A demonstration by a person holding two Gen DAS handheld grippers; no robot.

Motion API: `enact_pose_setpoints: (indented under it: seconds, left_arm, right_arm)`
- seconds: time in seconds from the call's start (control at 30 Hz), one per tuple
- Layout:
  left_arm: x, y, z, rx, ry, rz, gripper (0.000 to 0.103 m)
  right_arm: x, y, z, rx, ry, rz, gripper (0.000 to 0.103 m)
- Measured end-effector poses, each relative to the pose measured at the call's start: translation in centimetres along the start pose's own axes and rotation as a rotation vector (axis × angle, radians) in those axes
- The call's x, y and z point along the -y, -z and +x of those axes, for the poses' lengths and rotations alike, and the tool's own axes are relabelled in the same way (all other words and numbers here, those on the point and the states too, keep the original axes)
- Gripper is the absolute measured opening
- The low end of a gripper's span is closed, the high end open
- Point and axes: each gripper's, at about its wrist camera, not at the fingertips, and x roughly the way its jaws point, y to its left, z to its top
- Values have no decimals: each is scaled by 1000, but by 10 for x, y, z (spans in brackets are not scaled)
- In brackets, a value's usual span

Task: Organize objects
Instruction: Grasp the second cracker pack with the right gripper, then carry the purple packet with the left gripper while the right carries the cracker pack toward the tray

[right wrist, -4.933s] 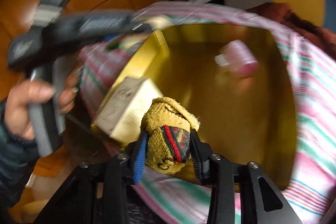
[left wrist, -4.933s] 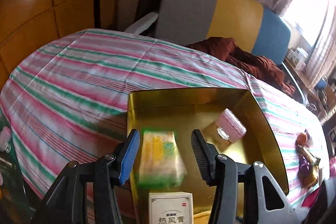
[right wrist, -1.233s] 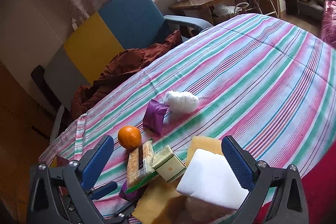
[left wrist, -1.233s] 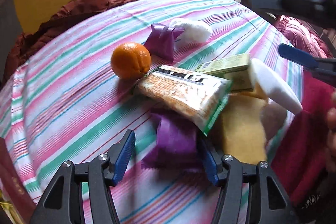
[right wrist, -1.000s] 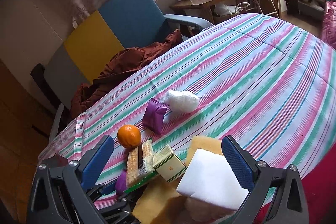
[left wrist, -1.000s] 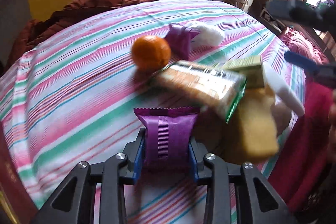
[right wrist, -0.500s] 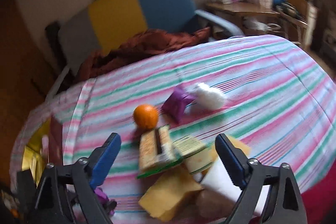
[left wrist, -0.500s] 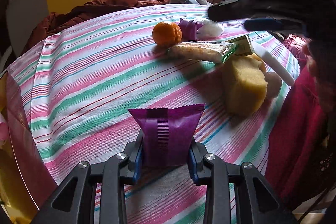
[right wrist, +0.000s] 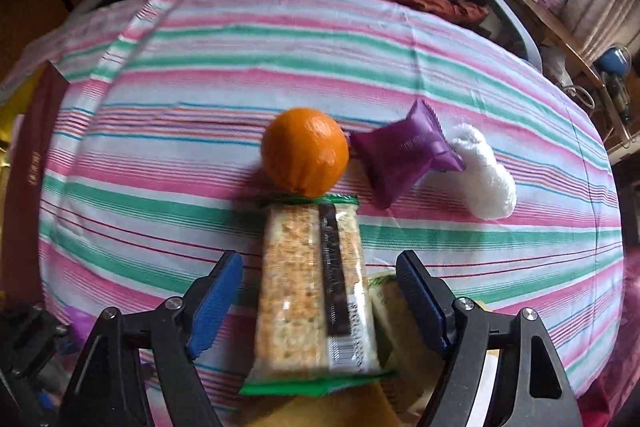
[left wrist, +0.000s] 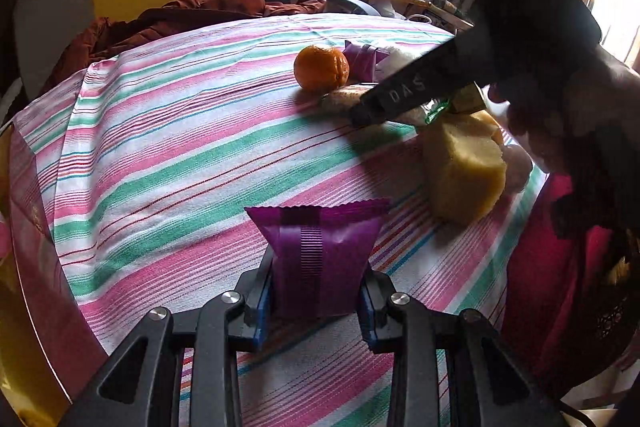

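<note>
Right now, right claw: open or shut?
Open. The right claw has its blue pads spread either side of the cracker pack, with gaps showing on both sides; not touching it.

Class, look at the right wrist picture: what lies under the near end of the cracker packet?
The cracker packet rests partly on a yellow sponge and a green box. The packet covers most of both, so what else lies beneath cannot be seen.
</note>
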Motion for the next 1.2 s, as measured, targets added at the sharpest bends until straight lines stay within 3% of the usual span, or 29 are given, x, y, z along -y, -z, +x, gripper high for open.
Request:
enact_pose_setpoints:
  seconds: [0.03, 0.07, 0.2, 0.4, 0.7, 1.2]
  left_arm:
    - [-1, 0, 0, 2, 2, -4, 33]
    - [-2, 0, -1, 4, 5, -11, 33]
    - [-4, 1, -5, 2, 2, -29, 33]
    - [-3, 9, -25, 12, -42, -27, 33]
    - [-10, 22, -85, 114, -108, -51, 33]
    - [-69, 45, -152, 217, -271, -208, 33]
  right_arm:
    - [0, 1, 3, -10, 1, -15, 48]
    - [-1, 3, 3, -14, -14, -18, 45]
    - [-10, 16, -12, 29, -16, -54, 45]
    - [-17, 37, -44, 126, -91, 8, 45]
    - [-35, 57, -76, 254, -191, 97, 45]
    - [-113, 55, -99, 316, -371, 33, 45]
